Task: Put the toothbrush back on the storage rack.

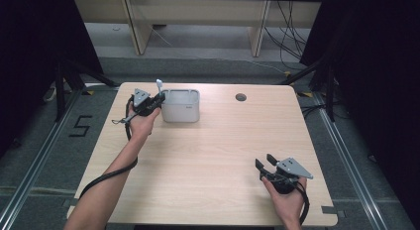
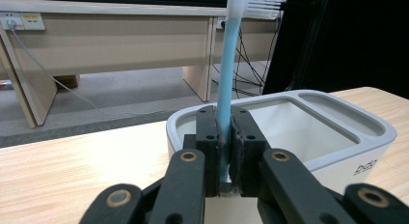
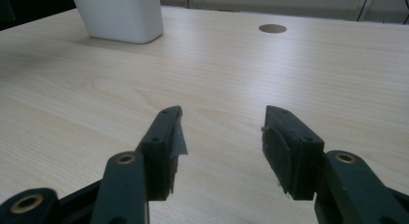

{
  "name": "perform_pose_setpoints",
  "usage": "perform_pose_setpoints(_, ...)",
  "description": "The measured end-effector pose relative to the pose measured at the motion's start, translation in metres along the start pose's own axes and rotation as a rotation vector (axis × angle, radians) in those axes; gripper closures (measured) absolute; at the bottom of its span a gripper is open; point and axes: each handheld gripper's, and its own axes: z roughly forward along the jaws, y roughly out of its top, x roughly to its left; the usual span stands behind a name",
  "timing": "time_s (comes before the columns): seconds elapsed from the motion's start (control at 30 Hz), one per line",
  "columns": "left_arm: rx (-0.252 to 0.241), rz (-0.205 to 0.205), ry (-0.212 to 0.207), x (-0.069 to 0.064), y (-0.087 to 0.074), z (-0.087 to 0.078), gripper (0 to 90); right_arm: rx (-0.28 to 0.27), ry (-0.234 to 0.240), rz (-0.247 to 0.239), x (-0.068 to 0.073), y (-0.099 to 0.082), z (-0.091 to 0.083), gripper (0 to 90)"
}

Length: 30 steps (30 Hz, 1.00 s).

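At ten o'clock on the surface (image 1: 213, 150), the left tool (image 1: 157, 97) is clamped on an upright blue toothbrush (image 2: 225, 84), bristles up, just beside the white holder (image 1: 181, 105) at its three o'clock, while the right tool (image 1: 266, 162), jaws apart with nothing between them, sits at five o'clock.

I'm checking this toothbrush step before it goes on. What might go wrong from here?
1. The left tool pinches the toothbrush low on its thin handle, so the tall upright brush may swivel or slip between the pads.
2. The brush stands at the holder's near rim, not clearly over a compartment; lowered here, its end might catch the rim or nudge the holder.
3. The right tool rests open, far away, so nothing steadies the holder.
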Motion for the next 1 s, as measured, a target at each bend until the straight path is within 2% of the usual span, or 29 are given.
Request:
perform_pose_setpoints(0.1,0.002,-0.006,0.002,0.000,-0.001,0.001,83.2,0.009,0.006,0.011,0.001,0.000,0.000,49.0)
perform_pose_setpoints(0.47,0.008,-0.010,0.003,0.000,-0.001,0.001,82.6,0.006,0.004,0.001,0.000,0.000,0.000,49.0)
perform_pose_setpoints(0.5,0.006,-0.012,0.004,0.000,-0.001,0.001,82.4,0.011,0.007,0.014,0.001,0.000,0.000,49.0)
perform_pose_setpoints(0.67,0.004,-0.012,0.006,0.001,0.000,-0.001,80.5,0.005,0.005,0.002,0.000,0.000,0.000,48.9)
perform_pose_setpoints(0.73,0.005,-0.013,0.008,0.001,0.000,-0.002,78.1,0.020,0.011,0.012,0.001,0.000,-0.001,48.9)
perform_pose_setpoints(1.0,0.003,-0.019,0.017,0.003,-0.001,-0.010,61.3,0.018,0.008,0.012,0.001,0.000,0.000,48.9)
